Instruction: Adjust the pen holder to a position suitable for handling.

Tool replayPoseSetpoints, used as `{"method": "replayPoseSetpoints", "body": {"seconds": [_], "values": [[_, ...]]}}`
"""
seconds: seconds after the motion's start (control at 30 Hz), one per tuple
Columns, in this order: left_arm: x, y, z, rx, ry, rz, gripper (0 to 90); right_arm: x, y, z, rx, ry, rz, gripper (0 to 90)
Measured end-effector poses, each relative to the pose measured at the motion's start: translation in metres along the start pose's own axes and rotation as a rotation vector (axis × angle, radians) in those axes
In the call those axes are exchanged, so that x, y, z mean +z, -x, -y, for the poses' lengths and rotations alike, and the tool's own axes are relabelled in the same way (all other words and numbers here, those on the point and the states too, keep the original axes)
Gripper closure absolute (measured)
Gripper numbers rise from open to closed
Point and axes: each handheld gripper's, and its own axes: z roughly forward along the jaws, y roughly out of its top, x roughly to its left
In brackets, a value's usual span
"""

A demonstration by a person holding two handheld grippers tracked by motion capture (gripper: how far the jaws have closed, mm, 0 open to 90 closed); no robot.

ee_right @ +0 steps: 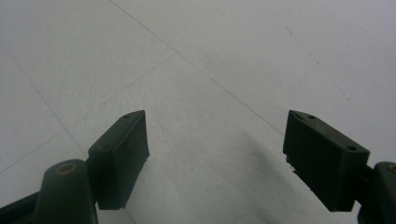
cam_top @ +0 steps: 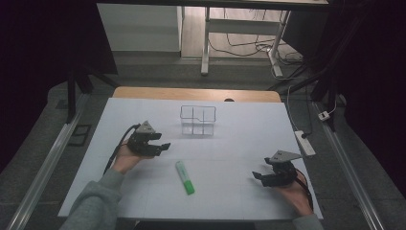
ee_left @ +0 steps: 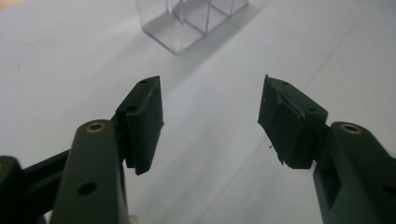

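Jaws apart on both my left gripper (cam_top: 162, 142) and right gripper (cam_top: 259, 178), nothing held. Green marker (cam_top: 185, 177) lies flat on the table (cam_top: 239, 124) between them. Clear divided organizer (cam_top: 198, 120) sits ahead of left jaws.

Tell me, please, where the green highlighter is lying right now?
In the high view, the green highlighter lies flat on the white table, between the two grippers and nearer the person than the clear organizer.

A marker (cam_top: 185, 177) is laid on the counter (cam_top: 239, 124) near its front edge, about midway between the side edges. A divided box (cam_top: 198, 120) is set behind it, toward the back edge, well apart from it.
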Motion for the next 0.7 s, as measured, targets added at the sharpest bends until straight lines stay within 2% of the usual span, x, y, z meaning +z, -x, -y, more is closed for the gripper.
{"method": "replayPoseSetpoints", "body": {"seconds": [0.17, 0.33, 0.4, 0.7], "values": [[-0.011, 0.007, 0.013, 0.013, -0.002, -0.005, 36.4, -0.001, 0.0, 0.0, 0.004, 0.006, -0.002, 22.3], [-0.014, 0.009, 0.015, 0.04, -0.031, -0.011, 35.0, 0.0, 0.0, 0.0, -0.002, -0.001, 0.0, 22.2], [-0.017, 0.011, 0.016, 0.065, -0.042, 0.005, 34.9, 0.0, 0.0, 0.0, -0.004, -0.002, 0.003, 22.2], [-0.025, 0.011, 0.019, 0.12, -0.08, 0.05, 31.4, -0.001, -0.001, 0.0, -0.007, 0.0, -0.002, 22.2]]}}
